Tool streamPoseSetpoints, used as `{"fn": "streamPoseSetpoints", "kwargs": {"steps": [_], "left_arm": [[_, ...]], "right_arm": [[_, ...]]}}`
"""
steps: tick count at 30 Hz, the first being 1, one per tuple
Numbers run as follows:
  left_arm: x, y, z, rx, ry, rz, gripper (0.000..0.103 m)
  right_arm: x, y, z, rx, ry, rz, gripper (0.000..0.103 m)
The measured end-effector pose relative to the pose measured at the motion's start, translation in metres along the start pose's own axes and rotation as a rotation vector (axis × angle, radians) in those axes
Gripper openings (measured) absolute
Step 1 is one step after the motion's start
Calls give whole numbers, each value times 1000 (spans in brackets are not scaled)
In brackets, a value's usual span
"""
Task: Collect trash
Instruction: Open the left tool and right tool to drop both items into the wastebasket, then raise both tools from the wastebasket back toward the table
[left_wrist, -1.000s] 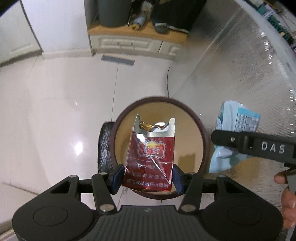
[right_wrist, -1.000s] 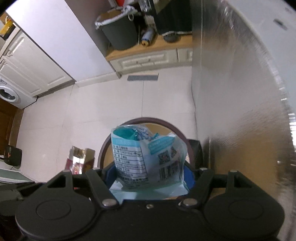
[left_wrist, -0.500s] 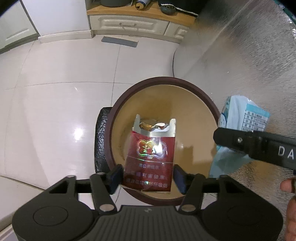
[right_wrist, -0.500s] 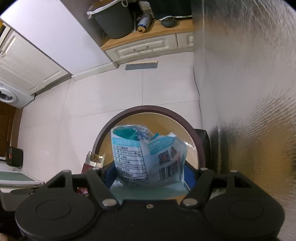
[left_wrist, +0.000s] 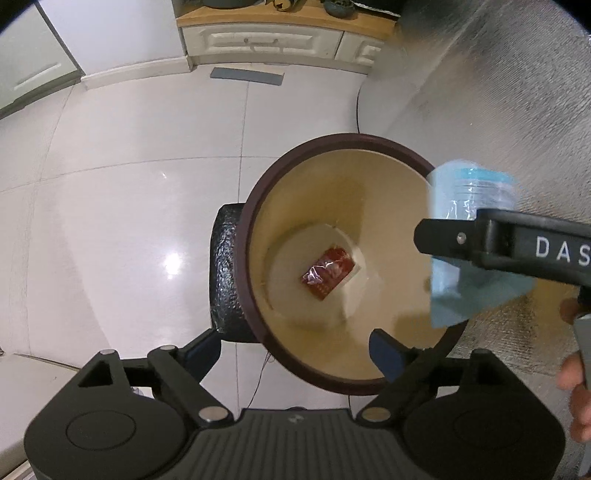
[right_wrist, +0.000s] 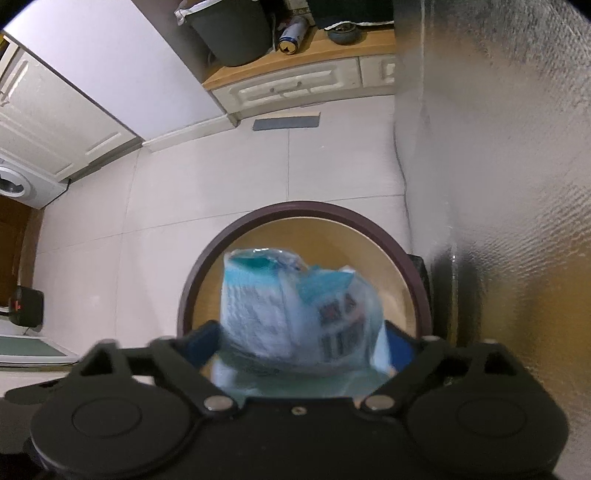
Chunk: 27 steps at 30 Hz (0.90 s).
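Note:
A round bin with a dark brown rim (left_wrist: 258, 206) (right_wrist: 207, 258) stands on the tiled floor below both grippers. A red cigarette pack (left_wrist: 328, 273) lies at its bottom. My left gripper (left_wrist: 295, 352) hangs over the bin's near rim, its jaws opening with nothing between them. My right gripper (right_wrist: 299, 339) (left_wrist: 517, 243) hovers over the bin too, its jaws opening. A blue-and-white plastic packet (right_wrist: 295, 302) (left_wrist: 472, 192) is still between them, blurred, and the pads look clear of it.
A silver textured wall (left_wrist: 498, 110) runs close along the bin's right side, with a thin cord (left_wrist: 357, 110) at its foot. A black block (left_wrist: 225, 277) juts from the bin's left. Far off are a low cabinet (right_wrist: 295, 85), a grey bin (right_wrist: 236, 33) and a can (right_wrist: 291, 35).
My left jaws spread and the cigarette pack dropped to the bin's bottom. My right jaws widened around the packet, which now blurs. Both grippers sank toward the bin.

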<state>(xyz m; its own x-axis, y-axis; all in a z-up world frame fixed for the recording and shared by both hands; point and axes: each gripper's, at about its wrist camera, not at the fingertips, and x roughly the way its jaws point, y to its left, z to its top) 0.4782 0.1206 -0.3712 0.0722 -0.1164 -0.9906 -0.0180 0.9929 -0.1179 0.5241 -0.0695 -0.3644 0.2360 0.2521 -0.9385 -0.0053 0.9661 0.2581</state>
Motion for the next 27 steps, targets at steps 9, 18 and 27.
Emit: {"fn": "streamPoseSetpoints", "kwargs": {"steps": [9,18,27], "left_arm": [[3,1,-2,3,14,5,96],[-4,-4,-4,9,14,25,103],[-20,-3,-12,9,-2,36,103]], "right_arm": [[0,-4,-14,-20,22,-39,103],[-20,-13,-22,-30,16,-81,103],[-40,-15,-34,-41,10,-104,103]]}}
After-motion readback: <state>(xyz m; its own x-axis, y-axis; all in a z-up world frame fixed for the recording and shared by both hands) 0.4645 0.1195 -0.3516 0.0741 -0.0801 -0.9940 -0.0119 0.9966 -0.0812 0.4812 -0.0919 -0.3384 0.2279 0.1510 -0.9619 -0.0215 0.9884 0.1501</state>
